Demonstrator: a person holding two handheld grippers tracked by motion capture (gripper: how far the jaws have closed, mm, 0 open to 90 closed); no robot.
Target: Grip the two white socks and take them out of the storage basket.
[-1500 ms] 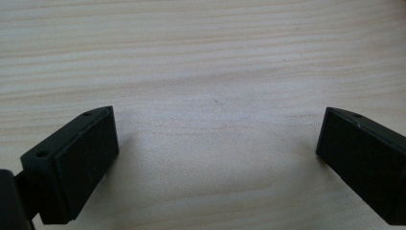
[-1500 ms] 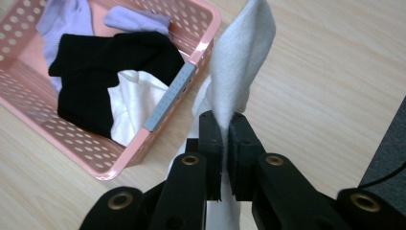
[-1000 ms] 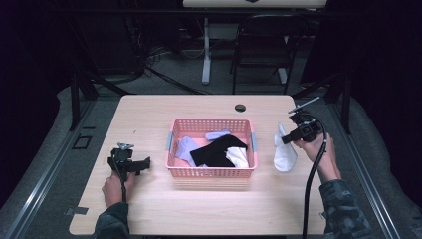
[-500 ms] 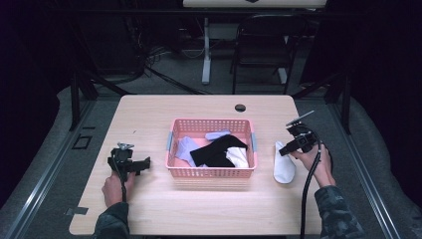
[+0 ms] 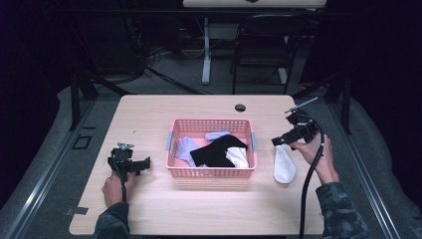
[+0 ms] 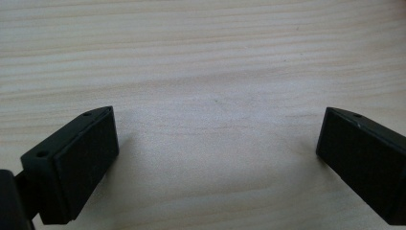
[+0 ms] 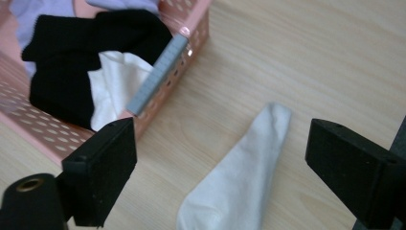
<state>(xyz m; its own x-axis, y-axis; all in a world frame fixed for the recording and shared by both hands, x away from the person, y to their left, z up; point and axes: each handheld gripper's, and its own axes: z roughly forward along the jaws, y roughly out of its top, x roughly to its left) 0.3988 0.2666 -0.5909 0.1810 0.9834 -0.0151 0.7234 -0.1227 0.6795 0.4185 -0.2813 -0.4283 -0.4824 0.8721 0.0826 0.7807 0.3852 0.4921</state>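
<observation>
One white sock [image 5: 284, 165] lay flat on the table [image 5: 149, 107] just right of the pink basket [image 5: 211, 172], which held several more clothes [image 5: 217, 150], so sorting looked barely begun. The right gripper [image 5: 284, 140] hung above the sock, jaws spread and empty. The left gripper [image 5: 130, 163] rested well left of the basket, jaws also spread.

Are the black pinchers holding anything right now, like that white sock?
No, nothing is held. The right gripper is open above the white sock, which lies flat on the table. The left gripper is open over bare wood.
</observation>
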